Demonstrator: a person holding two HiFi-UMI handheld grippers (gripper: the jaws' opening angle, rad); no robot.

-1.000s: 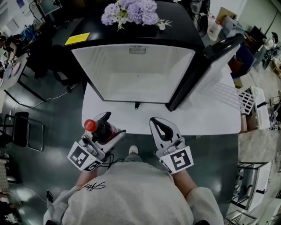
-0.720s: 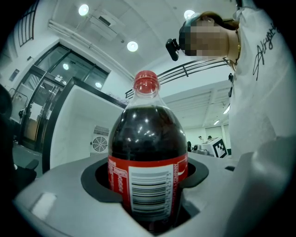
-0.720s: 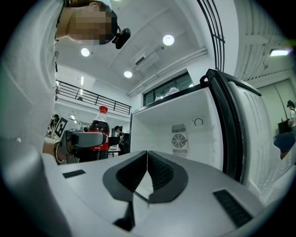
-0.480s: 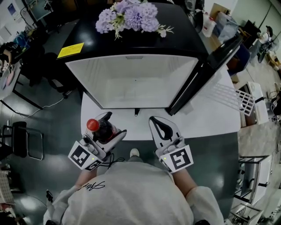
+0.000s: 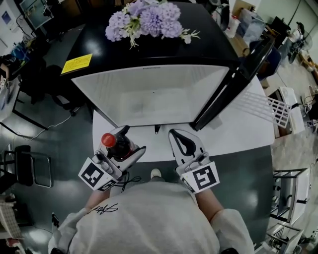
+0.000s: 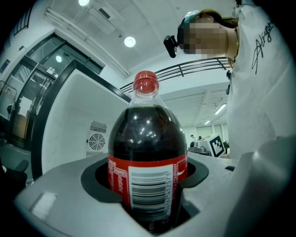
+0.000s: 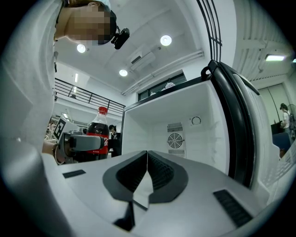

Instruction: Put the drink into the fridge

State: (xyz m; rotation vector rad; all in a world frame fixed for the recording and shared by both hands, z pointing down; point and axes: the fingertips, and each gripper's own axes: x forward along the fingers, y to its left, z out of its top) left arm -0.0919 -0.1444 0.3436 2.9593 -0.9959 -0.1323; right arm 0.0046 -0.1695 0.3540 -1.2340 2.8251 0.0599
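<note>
The drink point(image 5: 119, 146), a dark cola bottle with a red cap and red label, stands upright in the left gripper point(image 5: 128, 141), whose jaws are clamped round its lower body. It is outside the fridge point(image 5: 149, 84), in front of the open cabinet, which lies at its 12 o'clock. Compared with a second ago the fridge mouth looms larger and lower in the head view, and the gap to the bottle is smaller, so the approach looks under way but the placing is not yet done. At the bottle's 3 o'clock the right gripper point(image 5: 183, 141) carries nothing, its ribbed dark pads pressed together.

The bottle is smooth, glossy plastic with a rounded shoulder. The fridge is a black box with a bare white liner (a round fan grille shows on its back wall). Its door point(image 5: 233, 79) swings open toward 2 o'clock. Lilac flowers point(image 5: 146, 15) rest on the black top at 12 o'clock.
</note>
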